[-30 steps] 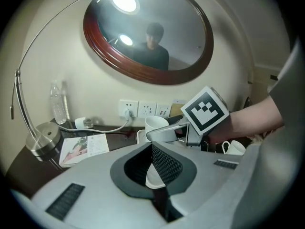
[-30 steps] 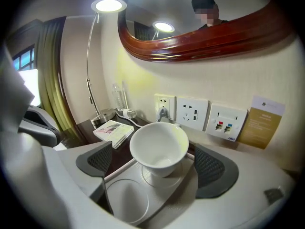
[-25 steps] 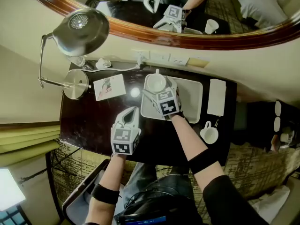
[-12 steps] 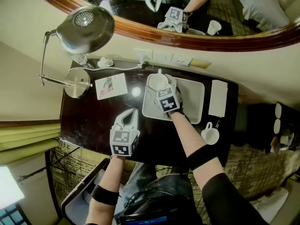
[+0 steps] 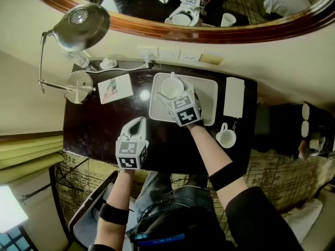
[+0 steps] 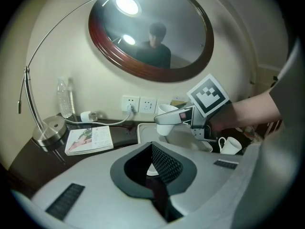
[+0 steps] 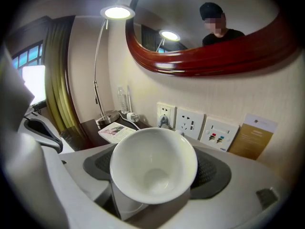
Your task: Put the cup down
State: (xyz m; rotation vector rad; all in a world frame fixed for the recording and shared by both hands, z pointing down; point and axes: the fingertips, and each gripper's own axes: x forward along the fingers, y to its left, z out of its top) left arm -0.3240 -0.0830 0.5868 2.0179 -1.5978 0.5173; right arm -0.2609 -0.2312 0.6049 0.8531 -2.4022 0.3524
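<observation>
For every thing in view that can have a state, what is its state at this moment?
Right gripper: jaws have just been closing, now shut on the white ceramic cup.
White ceramic cup: empty, held above the white rectangular tray.
Left gripper: shut, nothing between its jaws.
Silver desk lamp: lit.
Second white cup with a handle: upright on the dark table.
Printed booklet: closed, lying flat.

Mirror [image 5: 141, 9] cut off (top edge).
</observation>
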